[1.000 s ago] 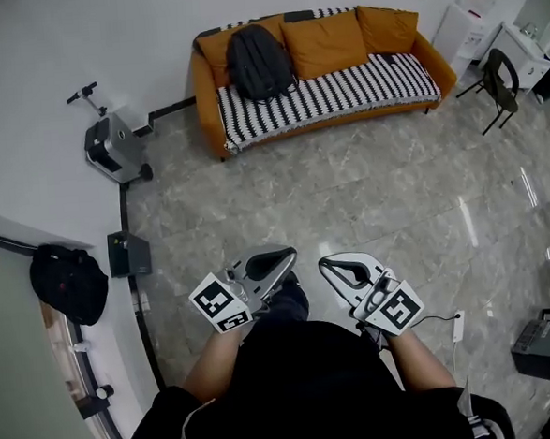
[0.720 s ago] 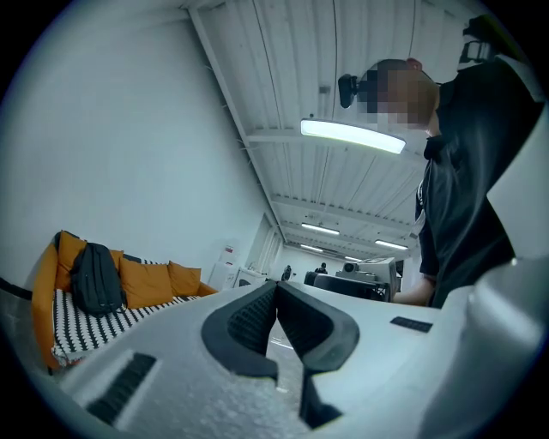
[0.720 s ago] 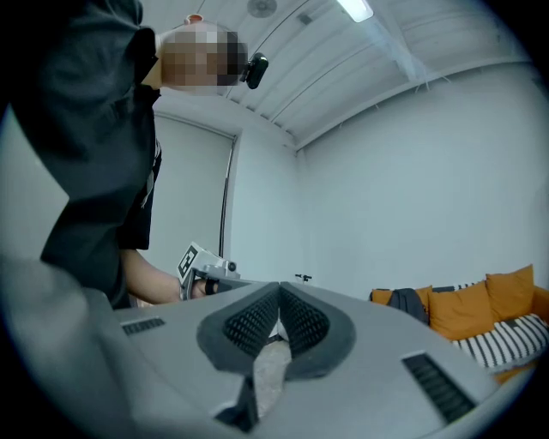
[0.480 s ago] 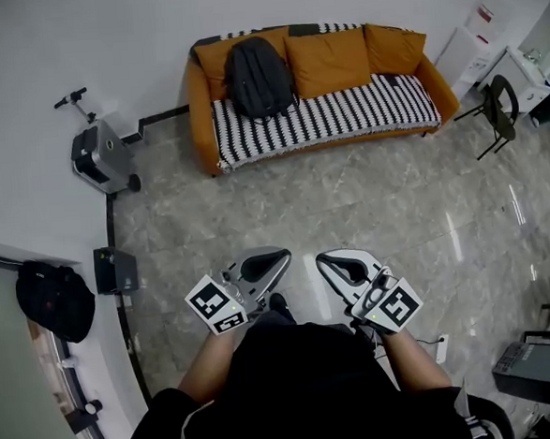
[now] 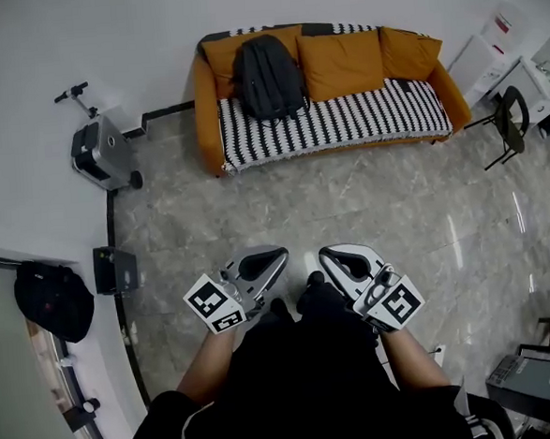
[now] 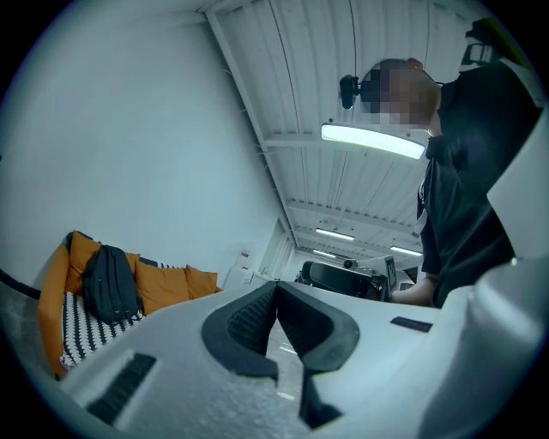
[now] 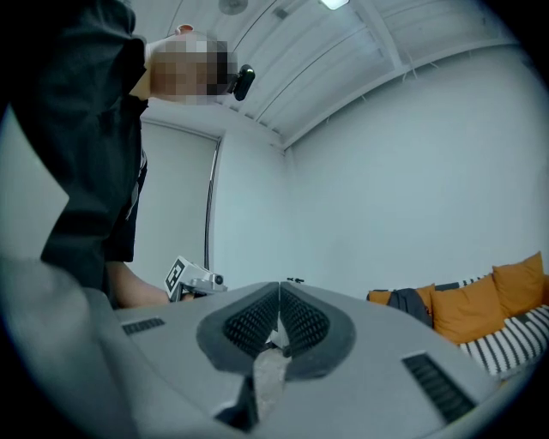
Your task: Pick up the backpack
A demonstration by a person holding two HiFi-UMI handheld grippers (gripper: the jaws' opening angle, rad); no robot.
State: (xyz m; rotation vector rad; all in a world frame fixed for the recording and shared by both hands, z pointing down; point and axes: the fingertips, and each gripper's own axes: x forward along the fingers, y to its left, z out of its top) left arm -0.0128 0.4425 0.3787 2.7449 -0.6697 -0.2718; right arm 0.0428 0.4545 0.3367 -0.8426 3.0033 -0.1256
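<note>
A dark grey backpack [image 5: 267, 76] leans upright against the back of an orange sofa [image 5: 206, 115], on its left end; it also shows as the backpack [image 6: 109, 283] in the left gripper view and the backpack [image 7: 410, 303] in the right gripper view. My left gripper [image 5: 283, 253] and right gripper [image 5: 323, 255] are held side by side in front of my body, far from the sofa across the floor. Both are shut with nothing between the jaws, as seen at the left gripper [image 6: 276, 285] and the right gripper [image 7: 280, 285].
Orange cushions [image 5: 341, 63] and a striped cover lie on the sofa. A grey wheeled machine [image 5: 101, 151] stands by the left wall, a small black box [image 5: 114, 269] below it, a black bag [image 5: 53, 297] hangs at far left. A chair [image 5: 510, 118] and desk stand at right.
The sofa with the backpack has drawn a little nearer and shifted right in the head view as I walk. Both grippers stay shut in front of me.
</note>
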